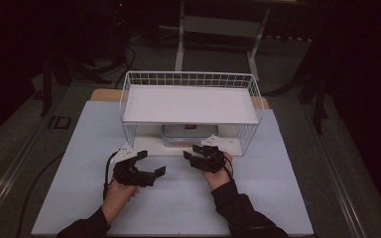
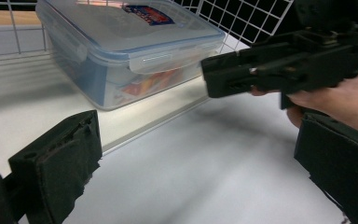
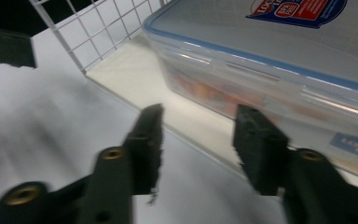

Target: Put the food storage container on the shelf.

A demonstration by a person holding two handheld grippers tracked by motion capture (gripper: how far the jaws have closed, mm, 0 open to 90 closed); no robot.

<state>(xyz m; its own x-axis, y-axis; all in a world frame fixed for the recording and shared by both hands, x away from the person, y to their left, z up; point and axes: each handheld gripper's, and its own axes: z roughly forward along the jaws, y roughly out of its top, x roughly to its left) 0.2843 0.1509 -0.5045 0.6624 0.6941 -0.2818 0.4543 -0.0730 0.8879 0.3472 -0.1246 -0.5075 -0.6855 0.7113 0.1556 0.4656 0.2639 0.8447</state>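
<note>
High view: my left gripper (image 1: 151, 163) and right gripper (image 1: 191, 152), jaws wide apart, empty, before wire rack (image 1: 191, 79). Lidded container (image 2: 121, 46) under shelf untouched (goal unstated); everything left.

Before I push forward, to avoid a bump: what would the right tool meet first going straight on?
Probably the clear lidded container under the wire shelf; the right tool, open, points at its front side, though depth is uncertain.
</note>
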